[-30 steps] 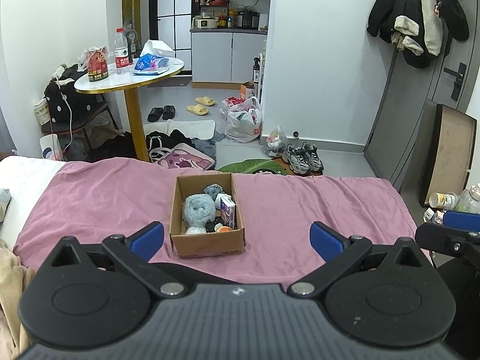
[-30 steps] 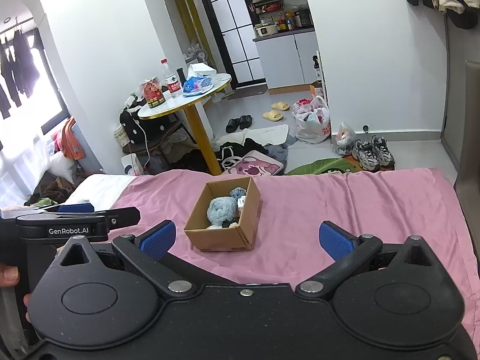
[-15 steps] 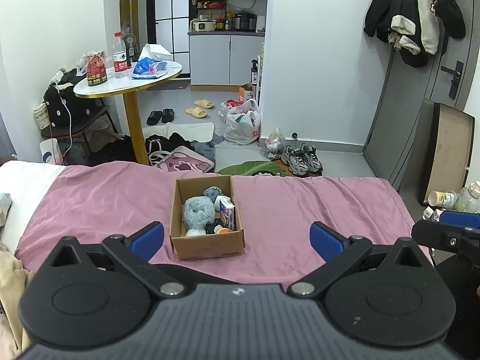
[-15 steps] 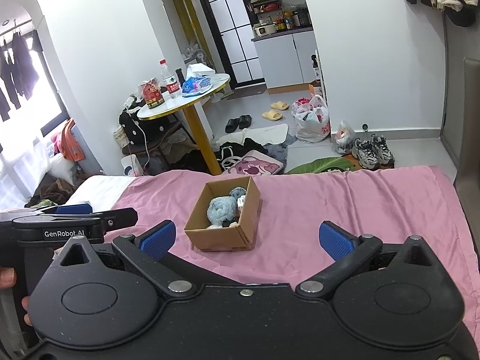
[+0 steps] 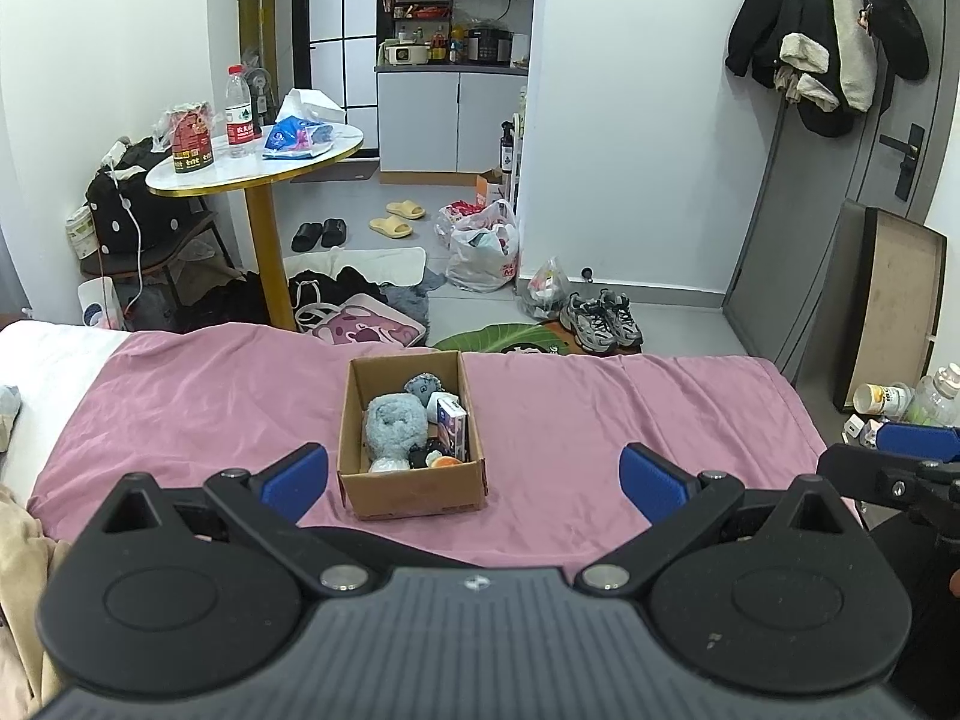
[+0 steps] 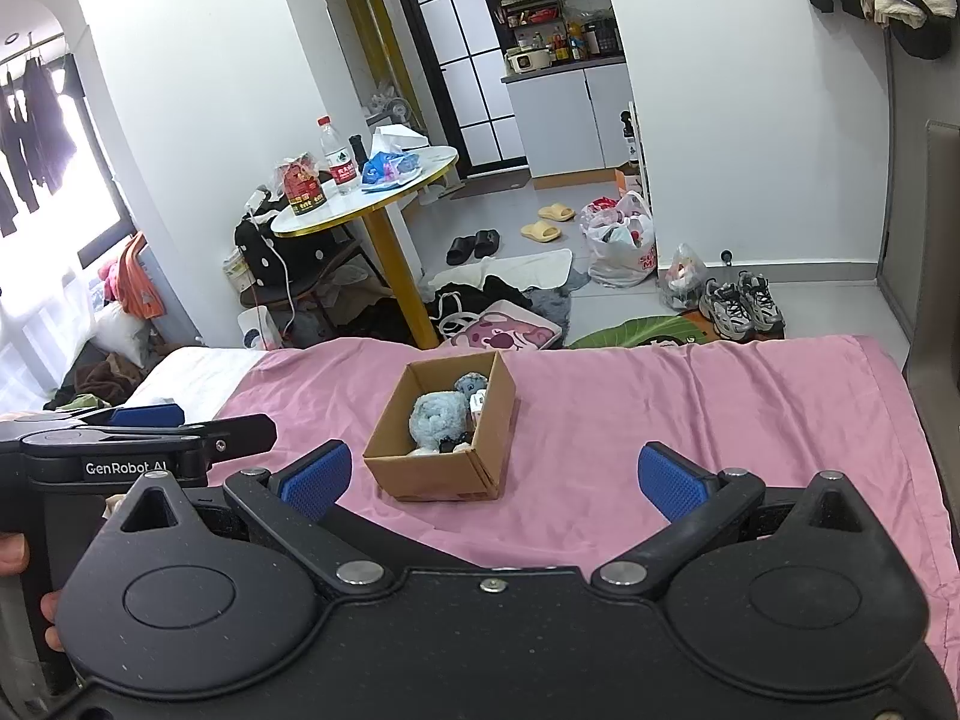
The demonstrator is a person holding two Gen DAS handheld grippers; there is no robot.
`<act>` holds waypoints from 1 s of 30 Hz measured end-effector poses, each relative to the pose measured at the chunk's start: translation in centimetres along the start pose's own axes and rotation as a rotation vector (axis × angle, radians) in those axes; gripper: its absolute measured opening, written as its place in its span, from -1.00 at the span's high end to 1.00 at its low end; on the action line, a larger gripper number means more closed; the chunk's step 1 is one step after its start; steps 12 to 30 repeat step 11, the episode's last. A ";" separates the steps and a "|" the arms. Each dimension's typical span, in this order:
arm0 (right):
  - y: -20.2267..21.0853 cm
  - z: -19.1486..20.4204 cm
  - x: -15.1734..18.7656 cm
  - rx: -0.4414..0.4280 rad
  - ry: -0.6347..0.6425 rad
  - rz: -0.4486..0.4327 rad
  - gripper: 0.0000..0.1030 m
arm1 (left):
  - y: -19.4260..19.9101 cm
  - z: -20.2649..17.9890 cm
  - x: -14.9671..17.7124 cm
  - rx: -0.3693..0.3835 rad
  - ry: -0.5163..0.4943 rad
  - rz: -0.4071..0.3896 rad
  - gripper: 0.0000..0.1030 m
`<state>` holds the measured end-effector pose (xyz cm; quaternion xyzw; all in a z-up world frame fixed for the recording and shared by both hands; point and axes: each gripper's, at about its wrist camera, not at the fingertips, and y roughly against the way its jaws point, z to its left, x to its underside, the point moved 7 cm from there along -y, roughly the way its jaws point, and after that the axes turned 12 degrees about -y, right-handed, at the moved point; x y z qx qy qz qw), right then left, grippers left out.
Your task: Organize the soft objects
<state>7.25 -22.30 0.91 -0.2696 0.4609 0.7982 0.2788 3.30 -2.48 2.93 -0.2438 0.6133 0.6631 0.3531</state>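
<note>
A small cardboard box (image 5: 414, 489) stands on the pink bedspread (image 5: 570, 408); it also shows in the right wrist view (image 6: 432, 471). Inside lie a fluffy blue-grey plush (image 5: 395, 423), a smaller grey plush (image 5: 423, 385), a small white-purple carton (image 5: 451, 423) and little dark and orange items. My left gripper (image 5: 474, 474) is open and empty, held back from the box on its near side. My right gripper (image 6: 495, 474) is open and empty, also on the near side, slightly right of the box. The left gripper appears from the side in the right wrist view (image 6: 150, 426).
Beyond the bed's far edge stand a round white table (image 5: 258, 165) with bottles and packets, bags, slippers, sneakers (image 5: 603, 318) and clothes on the floor. A white sheet (image 5: 42, 354) covers the bed's left part. A board (image 5: 894, 306) leans by the door at right.
Both views have shifted only slightly; the box sits a little lower and closer in frame. Both grippers stay open and empty.
</note>
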 end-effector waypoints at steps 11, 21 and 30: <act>-1.0 -0.6 0.2 0.036 -0.005 0.002 -1.00 | -0.1 -0.5 0.1 0.020 0.003 -0.026 -0.99; -1.0 -0.6 0.2 0.036 -0.005 0.002 -1.00 | -0.1 -0.5 0.1 0.020 0.003 -0.026 -0.99; -1.0 -0.6 0.2 0.036 -0.005 0.002 -1.00 | -0.1 -0.5 0.1 0.020 0.003 -0.026 -0.99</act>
